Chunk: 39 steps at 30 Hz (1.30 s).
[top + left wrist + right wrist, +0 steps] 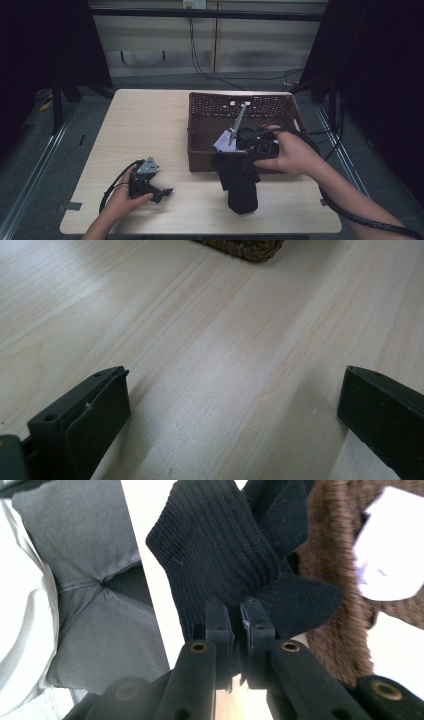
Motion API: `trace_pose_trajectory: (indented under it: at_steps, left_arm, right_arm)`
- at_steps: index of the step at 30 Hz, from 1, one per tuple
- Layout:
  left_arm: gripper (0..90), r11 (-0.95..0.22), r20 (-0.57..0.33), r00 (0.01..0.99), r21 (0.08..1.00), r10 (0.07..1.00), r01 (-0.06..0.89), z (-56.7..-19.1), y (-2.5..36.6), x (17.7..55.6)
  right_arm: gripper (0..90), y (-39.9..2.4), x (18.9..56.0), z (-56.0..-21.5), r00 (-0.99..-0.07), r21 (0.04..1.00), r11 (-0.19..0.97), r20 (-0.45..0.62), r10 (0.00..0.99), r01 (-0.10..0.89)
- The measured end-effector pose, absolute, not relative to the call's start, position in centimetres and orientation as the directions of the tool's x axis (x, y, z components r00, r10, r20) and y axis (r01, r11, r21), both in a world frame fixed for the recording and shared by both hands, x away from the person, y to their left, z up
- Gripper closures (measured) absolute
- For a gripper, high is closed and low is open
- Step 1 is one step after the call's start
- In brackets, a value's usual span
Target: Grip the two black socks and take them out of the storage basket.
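A black ribbed knit sock (239, 184) hangs from my right gripper (248, 159) and drapes over the front wall of the brown wicker basket (200, 107) onto the table. In the right gripper view the jaws are shut on the sock (220, 555), its fabric pinched between the two pads at my right gripper (238, 611). My left gripper (161, 192) rests low near the table's front left, held by a hand. Its jaws stand wide apart over bare wood, as at my left gripper (232, 405) in its own view.
The light wooden table (145, 125) carries the basket at its back right. A white piece (223, 141) lies inside the basket, seen as a white patch (387, 555) in the right gripper view. Cables trail from both grippers. Dark curtains flank the table.
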<state>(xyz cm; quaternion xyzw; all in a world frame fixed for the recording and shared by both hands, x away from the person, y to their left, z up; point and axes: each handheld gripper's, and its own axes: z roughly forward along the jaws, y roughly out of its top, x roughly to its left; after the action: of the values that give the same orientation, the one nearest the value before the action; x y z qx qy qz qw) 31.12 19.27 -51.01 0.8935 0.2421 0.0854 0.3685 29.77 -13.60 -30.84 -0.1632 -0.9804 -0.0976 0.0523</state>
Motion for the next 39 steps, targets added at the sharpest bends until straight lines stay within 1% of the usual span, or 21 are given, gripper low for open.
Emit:
trace_pose_trajectory:
  at_steps: [10,17,21,26,31,33,35,39]
  left_arm:
    - [0.0,-0.611,-0.026,0.868,0.7,0.495,0.37,-51.0,19.3,31.1]
    - [0.0,-0.619,-0.022,0.871,0.694,0.491,0.366,-51.0,19.3,31.1]
    - [0.0,-0.619,-0.022,0.871,0.694,0.49,0.366,-51.0,19.3,31.1]
    - [0.0,-0.619,-0.022,0.871,0.695,0.491,0.366,-51.0,19.3,31.1]
    - [0.0,-0.619,-0.022,0.871,0.694,0.491,0.366,-51.0,19.3,31.1]
    - [0.0,-0.619,-0.022,0.871,0.694,0.49,0.366,-51.0,19.3,31.1]
    - [0.0,-0.619,-0.022,0.871,0.694,0.491,0.366,-51.0,19.3,31.1]
    - [0.0,-0.619,-0.022,0.871,0.694,0.491,0.366,-51.0,19.3,31.1]
  right_arm:
    - [84.5,-11.8,29.5,-34.1,-0.945,0.155,0.938,0.157,0.285,0.309]
    - [84.5,-10.9,29.8,-37.1,-0.946,0.116,0.947,0.165,0.278,0.299]
    - [84.5,-10.5,29.9,-38.7,-0.942,0.099,0.946,0.168,0.29,0.309]
    - [84.1,-10.4,29.9,-40.0,-0.94,0.083,0.947,0.173,0.293,0.31]
    - [83.2,-10.6,30.0,-40.6,-0.939,0.077,0.945,0.165,0.301,0.317]
    - [80.9,-10.7,30.1,-40.6,-0.935,0.089,0.94,0.168,0.312,0.33]
    - [76.8,-10.9,30.1,-40.5,-0.933,0.086,0.938,0.163,0.32,0.336]
    - [62.5,-11.4,30.1,-40.1,-0.932,0.11,0.93,0.146,0.333,0.35]
